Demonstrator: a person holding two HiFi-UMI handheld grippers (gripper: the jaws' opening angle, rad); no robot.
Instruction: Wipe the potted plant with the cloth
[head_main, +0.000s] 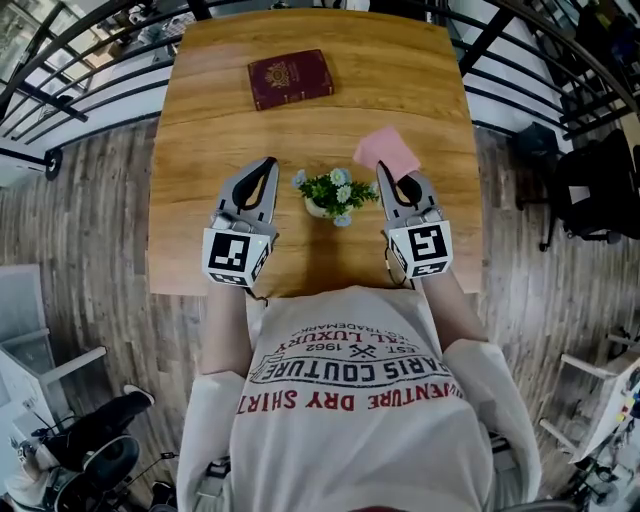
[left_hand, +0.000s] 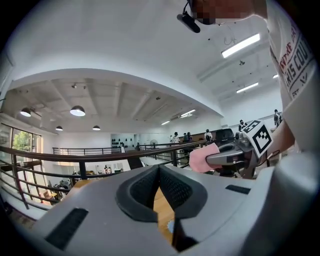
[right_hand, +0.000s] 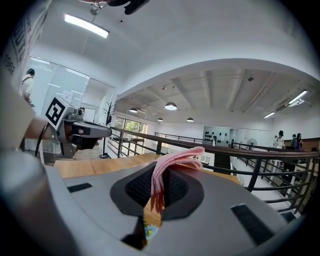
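A small potted plant (head_main: 335, 195) with pale blue flowers and green leaves stands near the front of the wooden table (head_main: 200, 130), between my two grippers. My right gripper (head_main: 381, 168) is just right of the plant and is shut on a pink cloth (head_main: 385, 150). In the right gripper view the folded cloth (right_hand: 175, 160) sticks up from between the jaws of that gripper (right_hand: 160, 172), with a bit of flower (right_hand: 150, 231) below. My left gripper (head_main: 270, 162) hangs left of the plant; its jaws (left_hand: 159, 167) meet at the tip with nothing between them.
A dark red book (head_main: 290, 78) lies at the table's far side. Black railings (head_main: 80, 60) run round the table's left and far sides. A dark chair (head_main: 590, 190) stands on the floor to the right. My torso is against the table's near edge.
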